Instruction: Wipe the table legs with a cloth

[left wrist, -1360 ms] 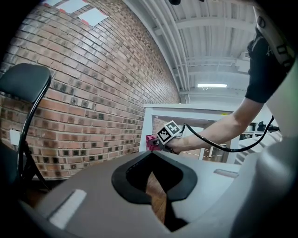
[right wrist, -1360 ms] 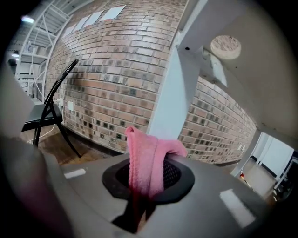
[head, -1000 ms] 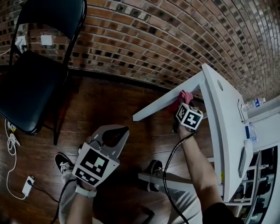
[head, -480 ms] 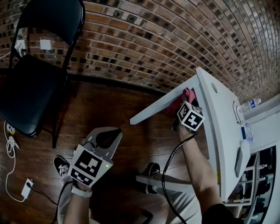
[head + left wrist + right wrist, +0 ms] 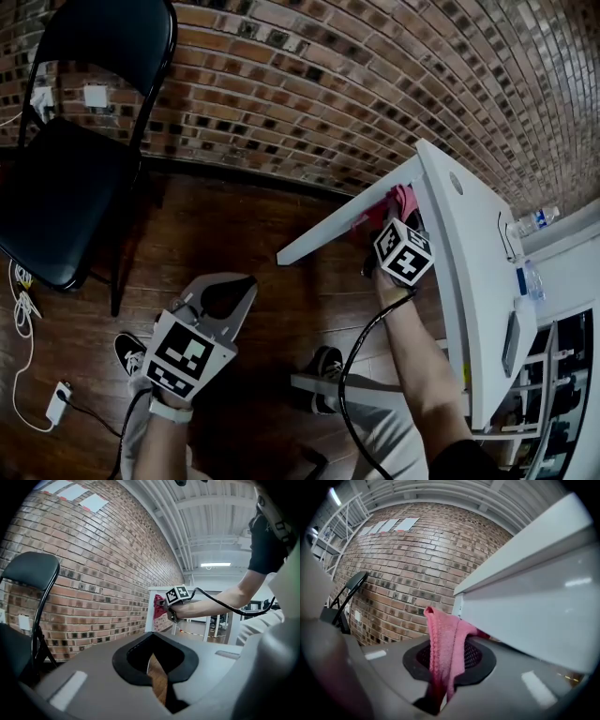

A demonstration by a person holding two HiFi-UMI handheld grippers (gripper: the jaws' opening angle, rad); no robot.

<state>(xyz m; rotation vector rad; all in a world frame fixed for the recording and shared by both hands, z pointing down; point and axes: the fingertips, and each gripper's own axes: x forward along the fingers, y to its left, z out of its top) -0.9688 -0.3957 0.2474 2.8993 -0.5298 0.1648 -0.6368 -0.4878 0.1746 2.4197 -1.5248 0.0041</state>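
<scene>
Left hand-held gripper [image 5: 157, 670]: low by the person's knee, jaws together, nothing between them.

Right hand-held gripper [image 5: 440, 679]: clamped on the pink cloth [image 5: 443, 639]. Cloth's long axis runs straight out of the jaws, free end bunched against the table leg [image 5: 337, 225] right at its joint with the worktop [image 5: 469, 281].

Table lies tipped on its side. The leg's long axis runs from the worktop at upper right down-left, free end pointing towards the black chair [image 5: 66, 187].

Brick wall [image 5: 328, 84] behind.
</scene>
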